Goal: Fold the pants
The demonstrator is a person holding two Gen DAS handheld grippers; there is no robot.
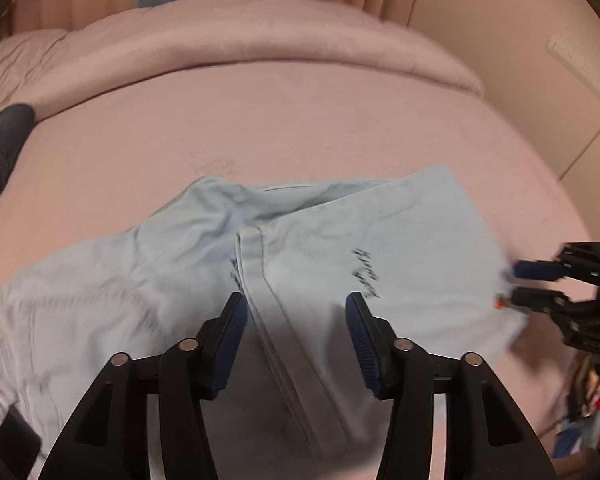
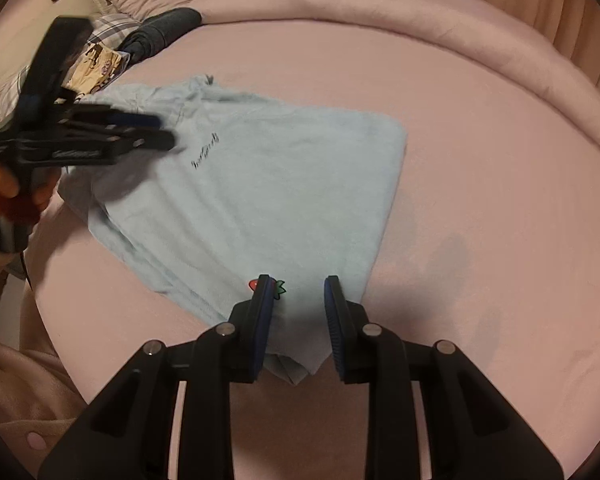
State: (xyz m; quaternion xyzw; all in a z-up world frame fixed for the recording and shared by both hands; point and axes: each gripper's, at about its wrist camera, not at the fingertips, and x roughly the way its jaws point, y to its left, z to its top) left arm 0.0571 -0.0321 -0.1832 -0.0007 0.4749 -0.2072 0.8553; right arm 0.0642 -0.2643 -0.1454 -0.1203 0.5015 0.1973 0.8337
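The pale blue pants [image 2: 236,200] lie folded over in layers on the pink bed [image 2: 480,160], small dark lettering [image 2: 205,152] on top. The right wrist view alone shows a small strawberry patch [image 2: 281,287] near the corner closest to the right gripper [image 2: 298,292], whose fingers stand apart above that corner, pressing nothing. The same view shows a dark bundle of clothes [image 2: 168,30] and patterned bedding beyond, and the person's hand [image 2: 4,196] holding the left gripper [image 1: 294,306]. The left wrist view alone shows a raised seam [image 1: 256,276] running between its open, empty fingers.
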